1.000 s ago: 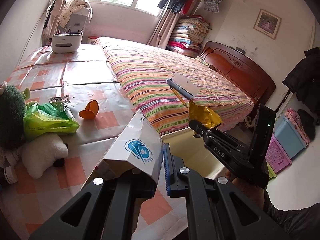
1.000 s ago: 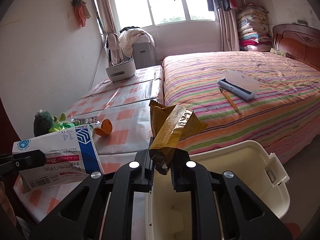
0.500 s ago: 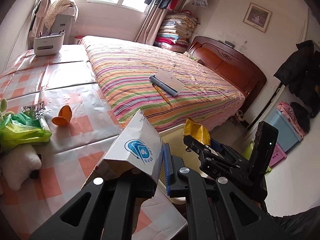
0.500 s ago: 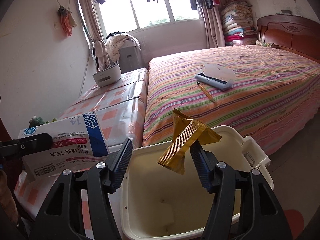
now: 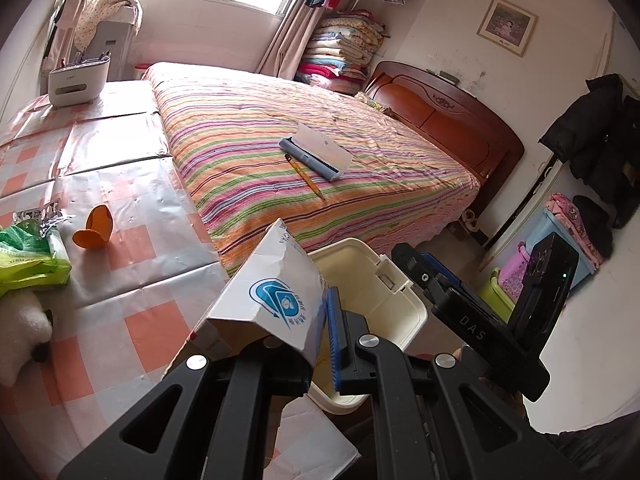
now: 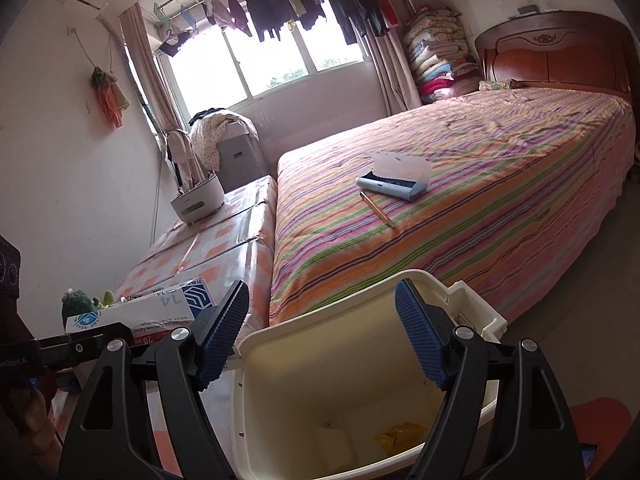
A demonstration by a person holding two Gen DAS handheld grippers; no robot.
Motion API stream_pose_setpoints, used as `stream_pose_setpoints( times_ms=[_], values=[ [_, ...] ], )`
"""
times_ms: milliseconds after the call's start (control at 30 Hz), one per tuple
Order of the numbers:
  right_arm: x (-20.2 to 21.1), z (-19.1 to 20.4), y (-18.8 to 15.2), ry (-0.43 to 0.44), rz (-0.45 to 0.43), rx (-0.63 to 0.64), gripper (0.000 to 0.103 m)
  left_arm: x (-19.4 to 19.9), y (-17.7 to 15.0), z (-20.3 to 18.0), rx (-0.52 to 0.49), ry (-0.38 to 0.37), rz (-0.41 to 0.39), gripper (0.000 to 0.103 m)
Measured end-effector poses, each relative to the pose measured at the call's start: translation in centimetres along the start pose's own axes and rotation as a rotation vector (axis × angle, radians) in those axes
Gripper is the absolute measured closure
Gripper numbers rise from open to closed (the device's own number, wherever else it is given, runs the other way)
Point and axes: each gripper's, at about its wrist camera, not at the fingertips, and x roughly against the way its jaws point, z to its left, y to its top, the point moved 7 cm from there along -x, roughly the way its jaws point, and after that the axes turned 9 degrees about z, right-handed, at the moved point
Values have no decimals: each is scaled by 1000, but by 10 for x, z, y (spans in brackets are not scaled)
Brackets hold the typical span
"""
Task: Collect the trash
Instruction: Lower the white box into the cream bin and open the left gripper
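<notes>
So the cream trash bin (image 6: 360, 392) is parked on the floor at the near corner of the bed, and one piece is already in: a yellow wrapper (image 6: 400, 436) can be seen lying on its bottom. The right claw (image 6: 320, 344) is held right above the bin, its jaws having just been opening, nothing left between them. The white medicine box (image 5: 272, 300) is clamped tight in the left claw (image 5: 320, 332), near the bin's left rim, not dropped yet. Still left on the desk (image 5: 120, 184): a green bag (image 5: 28, 256), an orange peel (image 5: 94, 228) and a foil scrap (image 5: 40, 216).
</notes>
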Motion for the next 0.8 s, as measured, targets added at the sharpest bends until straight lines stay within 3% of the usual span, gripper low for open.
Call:
stream_pose_setpoints(
  times_ms=[667,700,767,800],
  values=[
    [10,-25,7,9,-60,-103,27,-30,0,-38,-40,-73,79,94],
    [10,-25,7,10,-61,-102,27,-32,-1,-37,-34,-73,88,90],
    [10,-24,7,10,-62,-102,27,-33,-1,-34,-18,-69,99,63],
    [10,-24,7,12,-62,-103,27,-31,0,-32,-5,-63,84,39]
  ],
)
